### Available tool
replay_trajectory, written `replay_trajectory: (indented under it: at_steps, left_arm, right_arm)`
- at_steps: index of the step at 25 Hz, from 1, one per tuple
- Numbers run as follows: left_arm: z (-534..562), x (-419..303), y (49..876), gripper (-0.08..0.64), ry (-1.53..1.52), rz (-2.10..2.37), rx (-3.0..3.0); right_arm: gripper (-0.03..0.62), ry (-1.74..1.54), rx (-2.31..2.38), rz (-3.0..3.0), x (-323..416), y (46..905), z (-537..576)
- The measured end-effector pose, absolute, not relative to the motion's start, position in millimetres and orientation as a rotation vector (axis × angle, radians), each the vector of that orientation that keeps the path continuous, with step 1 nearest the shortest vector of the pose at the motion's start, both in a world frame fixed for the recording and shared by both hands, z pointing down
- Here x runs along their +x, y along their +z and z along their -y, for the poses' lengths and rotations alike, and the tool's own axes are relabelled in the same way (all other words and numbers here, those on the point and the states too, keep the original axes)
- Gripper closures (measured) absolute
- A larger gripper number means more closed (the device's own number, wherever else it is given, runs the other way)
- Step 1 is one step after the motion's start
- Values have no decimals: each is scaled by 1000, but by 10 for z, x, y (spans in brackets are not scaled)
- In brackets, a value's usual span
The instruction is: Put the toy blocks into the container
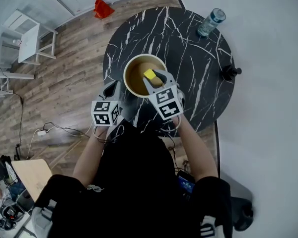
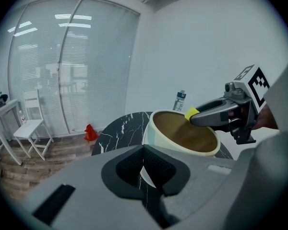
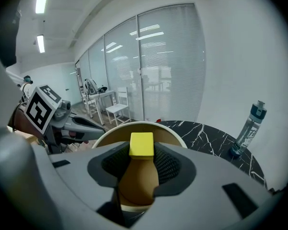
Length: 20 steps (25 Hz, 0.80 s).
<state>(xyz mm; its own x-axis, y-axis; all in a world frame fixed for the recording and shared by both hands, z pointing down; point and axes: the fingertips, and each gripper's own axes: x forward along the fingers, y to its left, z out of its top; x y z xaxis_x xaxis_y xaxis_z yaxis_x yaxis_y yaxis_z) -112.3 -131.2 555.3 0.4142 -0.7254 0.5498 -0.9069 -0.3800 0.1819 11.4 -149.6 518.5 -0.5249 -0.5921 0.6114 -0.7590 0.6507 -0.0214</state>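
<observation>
Overhead, a round black table top with white marble veining (image 1: pixel 188 58) carries a round cream container with a tan-brown inside (image 1: pixel 144 56), which stands near the table's near-left edge. The right gripper (image 1: pixel 154 77) reaches over the container's near-right rim, and its jaws are clamped on a small yellow cube-shaped toy block (image 1: pixel 149 75).

The block is a plain, bright, matte yellow, with flat faces and square edges. It sits at the very tips of the jaws, one dark ribbed pad pressing each side, with its top face and front face exposed. It hangs above the container's open mouth, inside the rim's outline and clear of the brown floor below. The right gripper view shows no other block in the part of that floor seen between the jaws.

The left gripper (image 1: pixel 111 88) sits just beside the container's near-left wall, outside the rim. Its jaws are drawn together to a thin slit, through which the table and the cream wall show, and nothing is held between them.

A clear plastic bottle with a blue-green label (image 1: pixel 211 22) stands at the table's far-right edge, well apart from the container. A small black object (image 1: pixel 230 72) sits at the right edge. On the wood-plank floor beyond the table lie a red object (image 1: pixel 103 8) and, far left, a white chair (image 1: pixel 27 36).
</observation>
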Motion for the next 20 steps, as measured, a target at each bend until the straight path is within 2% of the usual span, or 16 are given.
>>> replay_trajectory:
  at_steps: [15, 20]
  left_arm:
    - [1252, -1123, 5585, 560, 539, 1376, 2216]
    - [1219, -1102, 5591, 561, 545, 1372, 2218]
  right_arm:
    - [430, 351, 1071, 2302, 122, 5166, 1475]
    - [484, 352, 1149, 2324, 259, 5071, 1497]
